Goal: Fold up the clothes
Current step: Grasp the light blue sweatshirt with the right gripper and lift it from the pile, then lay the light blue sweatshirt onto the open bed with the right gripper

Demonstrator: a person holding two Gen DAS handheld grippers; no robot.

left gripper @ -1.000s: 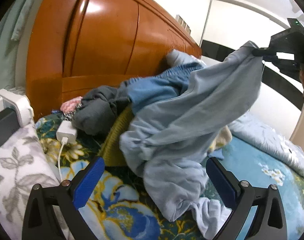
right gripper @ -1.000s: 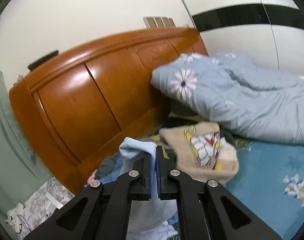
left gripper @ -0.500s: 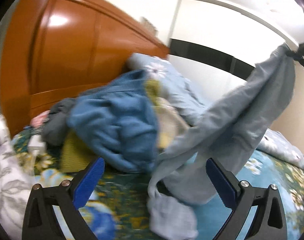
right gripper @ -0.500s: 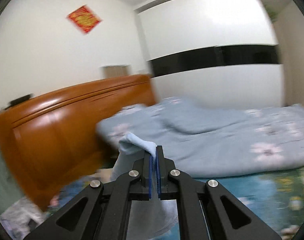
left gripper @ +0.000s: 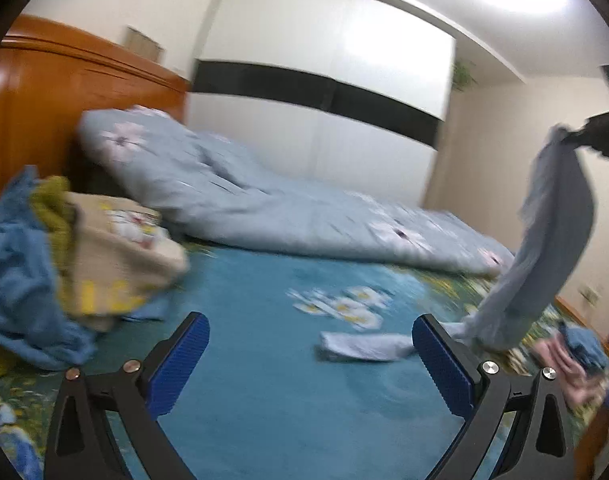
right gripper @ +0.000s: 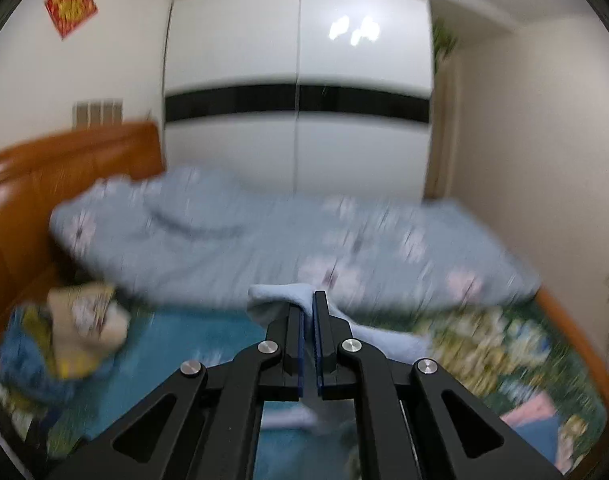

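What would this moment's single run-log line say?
right gripper: shut on light blue garment | left gripper: open | garment hem trailing on bedsheet

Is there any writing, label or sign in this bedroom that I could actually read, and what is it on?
Red paper sign on the wall: gold marks, too blurred to read.
Beige garment on the clothes pile: a printed picture and yellow marks, too blurred to read.
No other text is visible.

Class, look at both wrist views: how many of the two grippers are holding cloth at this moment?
1. The right gripper is shut on the light blue garment, which hangs to the bed. The left gripper is open, with nothing between its fingers.
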